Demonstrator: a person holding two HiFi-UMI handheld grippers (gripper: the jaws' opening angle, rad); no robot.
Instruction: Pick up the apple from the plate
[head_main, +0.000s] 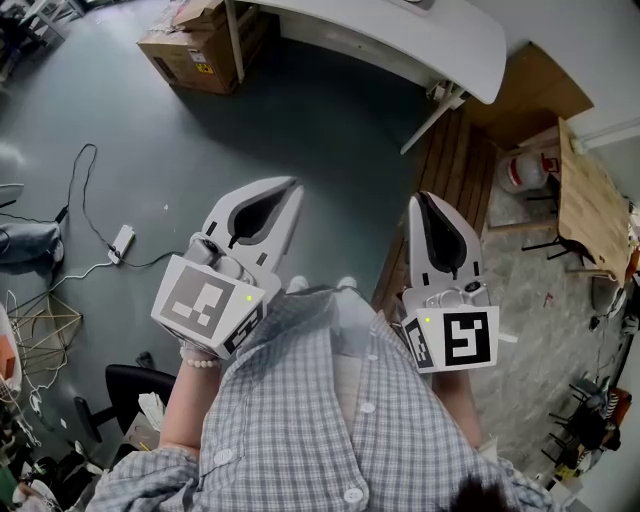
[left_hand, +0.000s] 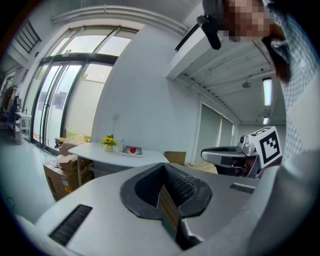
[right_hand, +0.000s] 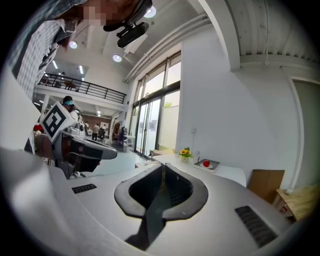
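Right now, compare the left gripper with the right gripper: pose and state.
The left gripper leans, its tip angled toward the right gripper, which points almost straight ahead. The left gripper hangs over grey floor; the right gripper is over a wooden strip. Both are shut on nothing, far from the apple.

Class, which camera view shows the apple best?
The right gripper view, narrowly: the apple stands out red on its plate. The left gripper view shows it similarly tiny and far off. The head view misses it.
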